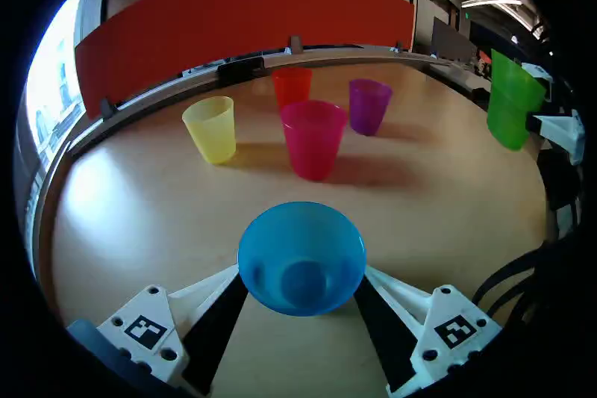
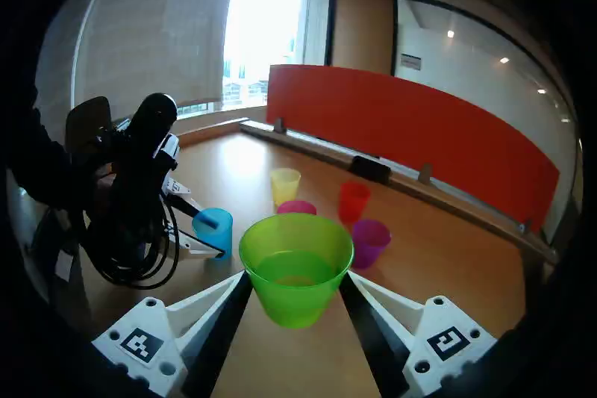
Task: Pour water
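Right gripper view: jaws clasp a part-filled green plastic cup [image 2: 296,267]. At ten o'clock, left jaws clasp a blue plastic cup [image 2: 220,237]. Tip slowly over its rim.

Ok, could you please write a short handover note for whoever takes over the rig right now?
Left gripper: shut on the blue cup, which looks empty.
Right gripper: shut on the green cup, held upright with some water in it.
The two held cups are apart, not one above the other.
On the table: yellow cup, red cup, pink cup, purple cup, all upright.
Done: both cups gripped.
Left: probably bring the green cup over the blue one, tilt and pour.
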